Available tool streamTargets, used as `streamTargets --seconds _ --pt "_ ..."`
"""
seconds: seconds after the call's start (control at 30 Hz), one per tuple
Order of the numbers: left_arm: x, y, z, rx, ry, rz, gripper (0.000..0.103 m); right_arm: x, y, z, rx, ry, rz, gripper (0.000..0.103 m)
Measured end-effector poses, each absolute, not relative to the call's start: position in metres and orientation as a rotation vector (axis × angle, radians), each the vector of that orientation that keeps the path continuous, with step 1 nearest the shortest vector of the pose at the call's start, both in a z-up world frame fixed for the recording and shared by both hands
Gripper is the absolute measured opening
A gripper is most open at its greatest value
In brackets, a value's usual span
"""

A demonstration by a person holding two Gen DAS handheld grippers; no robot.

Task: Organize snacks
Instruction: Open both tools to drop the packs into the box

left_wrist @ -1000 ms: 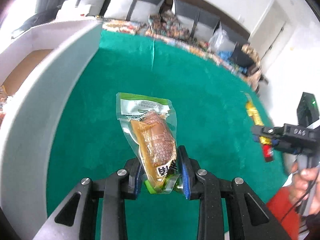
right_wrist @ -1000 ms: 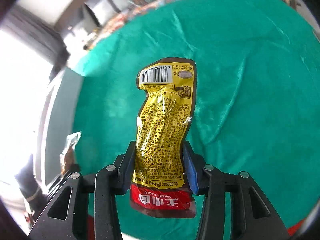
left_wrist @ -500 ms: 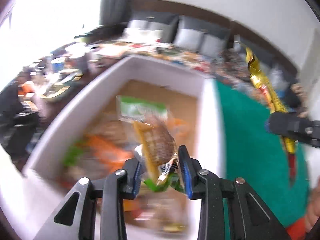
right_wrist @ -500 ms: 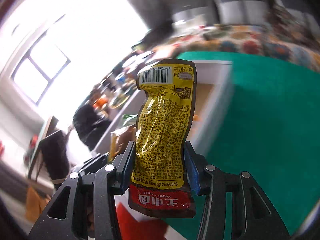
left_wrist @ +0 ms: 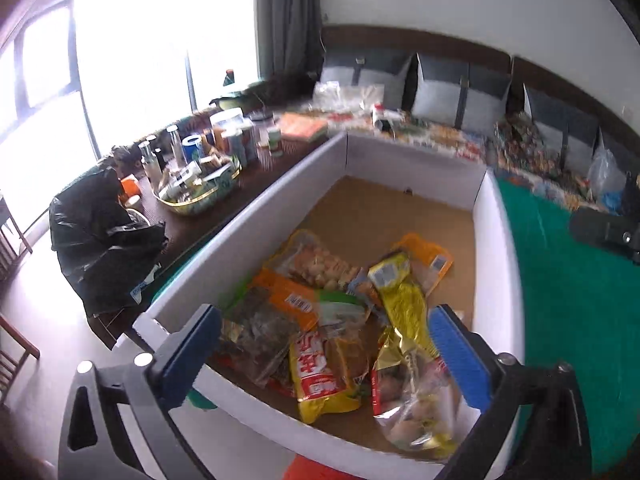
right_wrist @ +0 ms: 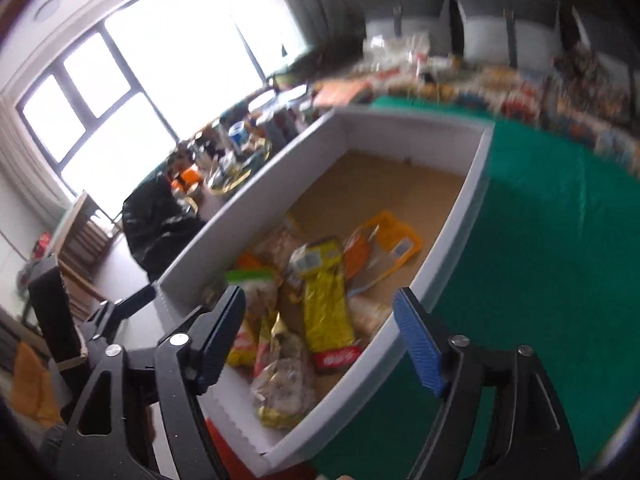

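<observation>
Both grippers over the white box (left_wrist: 494,216), aimed down into it. Left gripper (left_wrist: 332,354): jaws have just been opening, now spread wide, nothing between them. Right gripper (right_wrist: 320,336): same, jaws have just been opening, nothing held.

Yellow packet (right_wrist: 326,300) lies in the box on top of the snack pile (left_wrist: 320,320), not pinched by anything. Long axis runs roughly along the box's length: barcode end toward the far wall, red end toward the near wall, close to the right-hand wall beside the green tabletop (left_wrist: 568,300). It rests slightly tilted across other packets, not flat on the cardboard floor.

Pile bunches at the near end, far half of the floor is bare. My read: packets land wherever the jaws open, so it's dumping, not stacking.
</observation>
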State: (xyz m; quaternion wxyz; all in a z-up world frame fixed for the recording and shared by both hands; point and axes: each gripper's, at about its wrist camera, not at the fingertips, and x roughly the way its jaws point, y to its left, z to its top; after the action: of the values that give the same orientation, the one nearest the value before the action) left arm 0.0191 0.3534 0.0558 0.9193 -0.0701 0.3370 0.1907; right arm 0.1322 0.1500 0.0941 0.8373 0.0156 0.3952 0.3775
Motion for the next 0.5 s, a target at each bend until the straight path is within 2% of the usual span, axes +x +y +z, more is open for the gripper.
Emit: streamTargets --seconds 0.17,0.3,0.5 --pt "0.010 0.359 0.069 -0.297 0.670 0.409 0.103 0.112 0.142 0.132 -0.097 0.624 0.731 0.085" --pt "0.006 0.374 0.070 -0.359 0.686 0.458 0.103 0.103 0.138 0.130 -0.125 0.628 0.709 0.085" --pt "0.002 0.366 0.077 -0.157 0.706 0.616 0.103 0.094 0.141 0.116 -0.137 0.667 0.704 0.085"
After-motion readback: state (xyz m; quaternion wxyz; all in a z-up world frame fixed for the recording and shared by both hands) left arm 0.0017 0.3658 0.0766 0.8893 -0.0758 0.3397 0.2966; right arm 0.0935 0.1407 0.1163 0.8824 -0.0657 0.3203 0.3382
